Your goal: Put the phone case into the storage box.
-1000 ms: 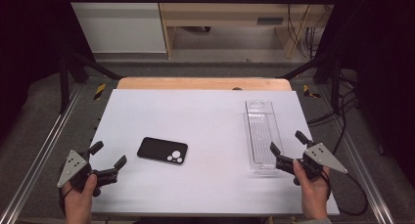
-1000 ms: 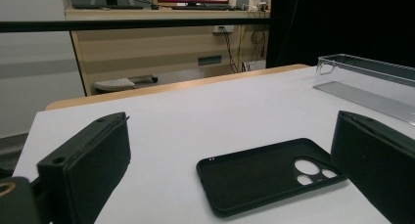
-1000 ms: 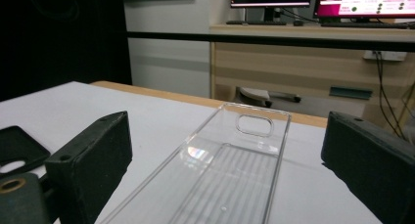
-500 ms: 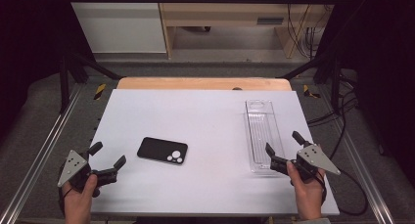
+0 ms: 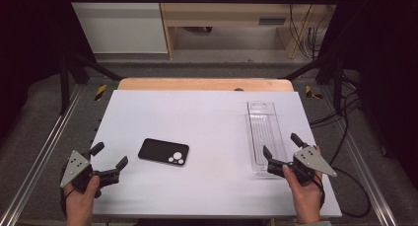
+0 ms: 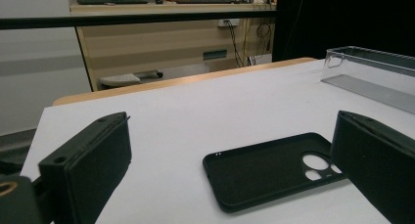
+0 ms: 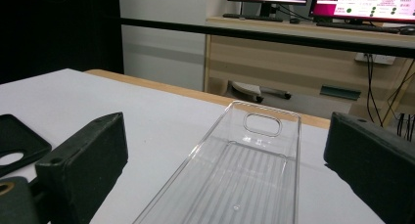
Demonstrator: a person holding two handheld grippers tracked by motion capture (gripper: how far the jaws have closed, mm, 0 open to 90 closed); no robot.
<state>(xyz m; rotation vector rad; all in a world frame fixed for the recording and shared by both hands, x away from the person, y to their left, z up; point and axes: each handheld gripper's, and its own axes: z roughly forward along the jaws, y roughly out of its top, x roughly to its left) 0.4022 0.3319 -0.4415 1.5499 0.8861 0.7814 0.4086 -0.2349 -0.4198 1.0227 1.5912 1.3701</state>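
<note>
nothing grasped yet: left gripper spread wide just short of case; right gripper spread wide at tray near end.

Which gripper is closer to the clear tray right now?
Right. The right gripper is open at the near end of the clear tray, jaws either side of it. The left gripper is across the table, open, beside the black phone case.
</note>
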